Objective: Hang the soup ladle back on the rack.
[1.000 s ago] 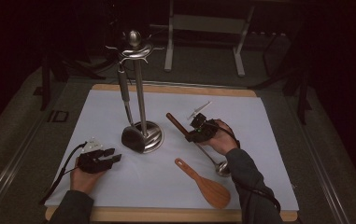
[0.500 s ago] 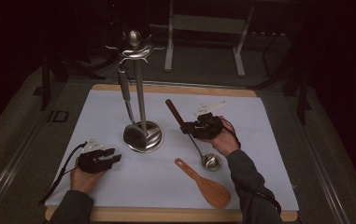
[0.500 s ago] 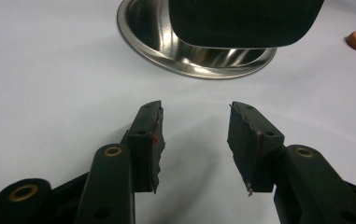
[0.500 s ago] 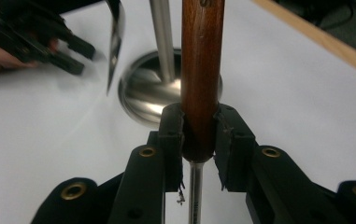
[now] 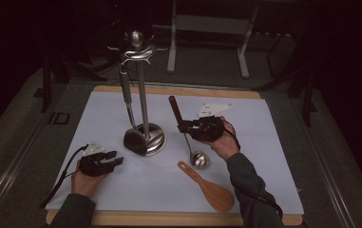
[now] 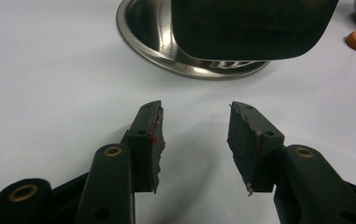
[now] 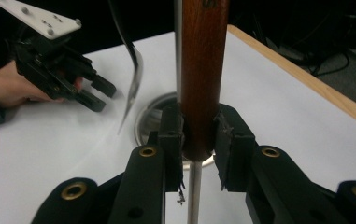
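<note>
The right gripper (image 5: pixel 184 127) has its fingers clamped on the dark brown wooden handle of a long steel ladle (image 5: pixel 186 132). In the right gripper view that handle (image 7: pixel 203 70) stands between the two black pads (image 7: pixel 172 140), pinched near its lower end, where the wood gives way to the thin metal shaft. In the high view the ladle's long axis runs steeply: the handle end points up and away from the person, the round shiny bowl (image 5: pixel 199 159) hangs low, just above or touching the white-covered counter (image 5: pixel 273 156); I cannot tell which.

The tall polished steel utensil stand with hooks at its top (image 5: pixel 139 95) lies to the left of the held ladle, near it but apart. One dark spatula-like utensil (image 5: pixel 127 102) already hangs from a hook, its black blade down by the round base. The move ahead looks like hanging the ladle, so what matters is that the hooks sit higher than, and left of, the handle tip.

The left gripper (image 5: pixel 114 160) rests low on the counter, fingers apart and holding nothing, pointing at the stand's base (image 6: pixel 194 56). A flat wooden rice paddle (image 5: pixel 209 188) lies on the counter just beside the ladle bowl, nearer the person.
</note>
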The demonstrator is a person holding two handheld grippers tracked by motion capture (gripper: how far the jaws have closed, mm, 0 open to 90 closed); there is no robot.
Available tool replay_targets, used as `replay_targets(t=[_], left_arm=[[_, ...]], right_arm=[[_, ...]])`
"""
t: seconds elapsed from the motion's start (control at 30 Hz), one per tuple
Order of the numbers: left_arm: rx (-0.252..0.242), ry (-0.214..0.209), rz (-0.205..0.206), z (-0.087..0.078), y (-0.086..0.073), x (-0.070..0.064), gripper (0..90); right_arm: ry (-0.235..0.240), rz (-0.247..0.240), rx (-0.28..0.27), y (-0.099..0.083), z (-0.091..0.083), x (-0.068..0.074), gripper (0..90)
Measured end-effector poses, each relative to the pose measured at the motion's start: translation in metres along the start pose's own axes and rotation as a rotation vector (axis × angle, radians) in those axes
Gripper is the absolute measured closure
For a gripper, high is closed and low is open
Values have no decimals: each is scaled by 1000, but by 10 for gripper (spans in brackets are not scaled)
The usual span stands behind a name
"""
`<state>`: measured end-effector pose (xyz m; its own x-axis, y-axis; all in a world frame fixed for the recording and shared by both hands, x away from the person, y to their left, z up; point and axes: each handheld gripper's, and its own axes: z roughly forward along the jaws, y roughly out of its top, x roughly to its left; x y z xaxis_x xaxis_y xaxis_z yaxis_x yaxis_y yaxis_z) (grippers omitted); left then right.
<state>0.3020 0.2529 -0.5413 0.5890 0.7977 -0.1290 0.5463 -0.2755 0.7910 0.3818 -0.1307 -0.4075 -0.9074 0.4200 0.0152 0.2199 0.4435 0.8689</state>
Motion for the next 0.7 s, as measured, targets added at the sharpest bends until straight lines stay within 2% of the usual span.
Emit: replay_targets(t=[0.3, 0.7], left_arm=[[-4, -2, 5, -1, 0, 0, 559], [-5, -1, 5, -1, 0, -1, 558]], right_arm=[[-25, -13, -59, 14, 3, 7, 744], [-48, -15, -87, 28, 6, 14, 743]])
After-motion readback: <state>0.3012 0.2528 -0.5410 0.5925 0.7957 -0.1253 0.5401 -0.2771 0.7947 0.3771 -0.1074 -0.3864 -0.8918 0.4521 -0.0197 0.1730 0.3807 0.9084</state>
